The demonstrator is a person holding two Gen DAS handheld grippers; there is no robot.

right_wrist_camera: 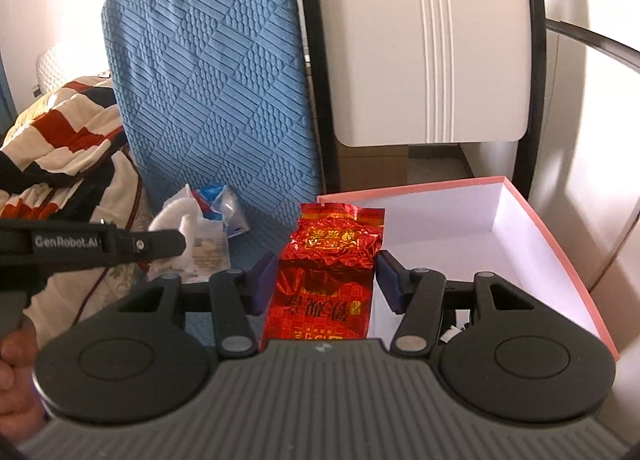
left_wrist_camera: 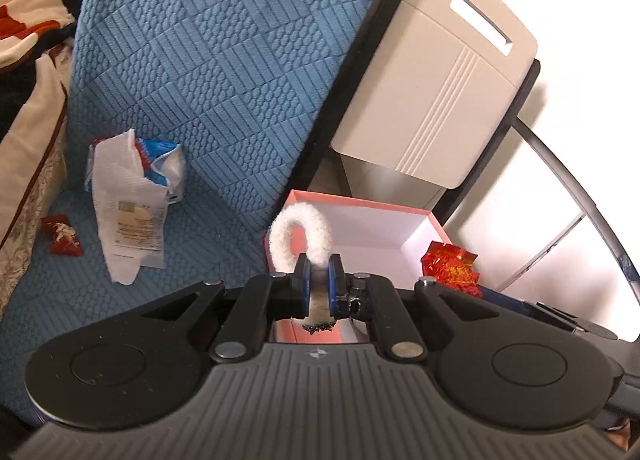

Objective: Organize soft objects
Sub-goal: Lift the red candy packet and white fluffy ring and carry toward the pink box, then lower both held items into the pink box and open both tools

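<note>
In the left wrist view my left gripper (left_wrist_camera: 319, 284) is shut on a white fluffy loop (left_wrist_camera: 300, 236), which curls up above the pads in front of the pink box (left_wrist_camera: 360, 201). In the right wrist view my right gripper (right_wrist_camera: 328, 280) is shut on a crinkled red foil packet (right_wrist_camera: 328, 260), held upright just left of the pink box's (right_wrist_camera: 420, 187) white inside. That same packet (left_wrist_camera: 450, 268) shows at the right in the left wrist view. The left gripper (right_wrist_camera: 176, 246) with the fluffy loop (right_wrist_camera: 172, 219) enters from the left.
A blue quilted cushion (left_wrist_camera: 224, 59) leans behind the box, beside a beige chair back (left_wrist_camera: 432, 79). An opened tissue pack (left_wrist_camera: 132, 195) and a small red wrapper (left_wrist_camera: 62, 240) lie on the blue cover. A patterned blanket (right_wrist_camera: 60, 139) is at the left. A hand (right_wrist_camera: 16, 360) holds the left gripper.
</note>
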